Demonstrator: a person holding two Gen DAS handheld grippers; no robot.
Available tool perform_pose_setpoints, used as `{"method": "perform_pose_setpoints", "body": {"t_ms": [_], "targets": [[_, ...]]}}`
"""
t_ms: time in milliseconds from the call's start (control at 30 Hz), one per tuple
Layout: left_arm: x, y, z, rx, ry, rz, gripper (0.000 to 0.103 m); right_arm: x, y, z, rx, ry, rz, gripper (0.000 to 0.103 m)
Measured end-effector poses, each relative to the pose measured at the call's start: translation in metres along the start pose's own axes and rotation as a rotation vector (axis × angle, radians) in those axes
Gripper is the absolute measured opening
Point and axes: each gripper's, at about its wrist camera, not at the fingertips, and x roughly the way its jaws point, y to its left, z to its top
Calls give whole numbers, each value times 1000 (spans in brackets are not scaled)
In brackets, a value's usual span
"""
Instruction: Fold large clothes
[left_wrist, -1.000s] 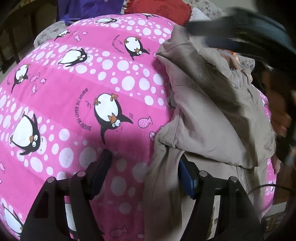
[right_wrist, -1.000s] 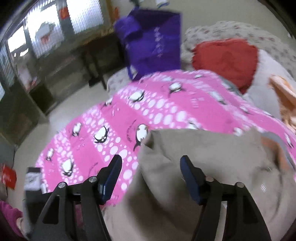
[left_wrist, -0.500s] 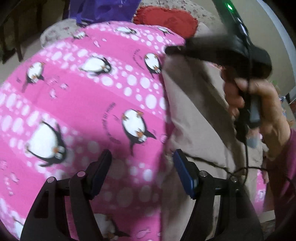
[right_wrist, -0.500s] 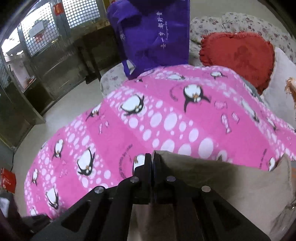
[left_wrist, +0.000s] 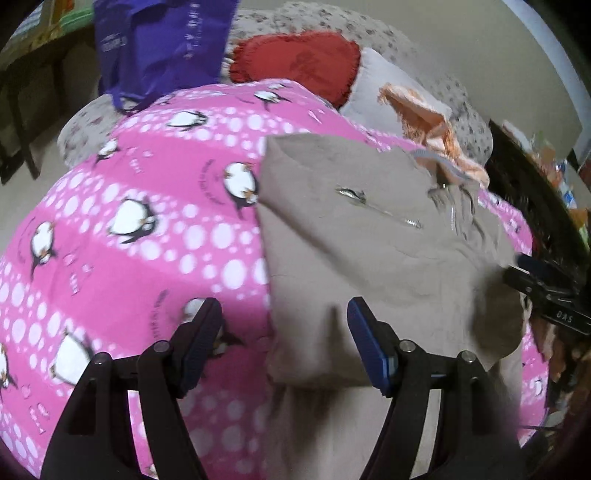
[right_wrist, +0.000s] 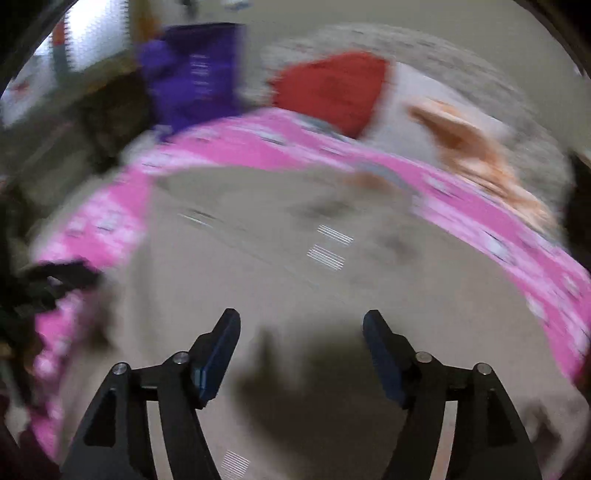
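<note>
Left wrist view: the beige jacket (left_wrist: 369, 251) lay partly folded on the pink penguin blanket (left_wrist: 129, 221), a zipper showing on its upper layer. The left gripper (left_wrist: 284, 343) hovered over the jacket's left edge, jaws apart, nothing between the pads. The right gripper's tip showed at the far right edge.

Right wrist view (heavily blurred): the right gripper (right_wrist: 301, 354) stood over the jacket (right_wrist: 295, 258); its jaws had just been opening and held nothing.

Judgement: fabric looked soft, limp and fairly thick, likely to sag and slide. Best pinched at a hem or folded corner, through both layers.
</note>
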Motion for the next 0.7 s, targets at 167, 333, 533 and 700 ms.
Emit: {"method": "perform_pose_setpoints", "body": {"t_ms": [167,333,533,700], "targets": [[33,-14,-12,42,123,75,70,19,-65,-41,168,116,-148,64],[26,-22,-10,38,102,109,70,9,-47,-47,35,71,-133,3],[17,-48,-3,98,59,124,70,11,-65,-34,79,29,-206,5],[22,-58,-5,115,65,131,70,13,-71,-48,160,51,-200,36]]}}
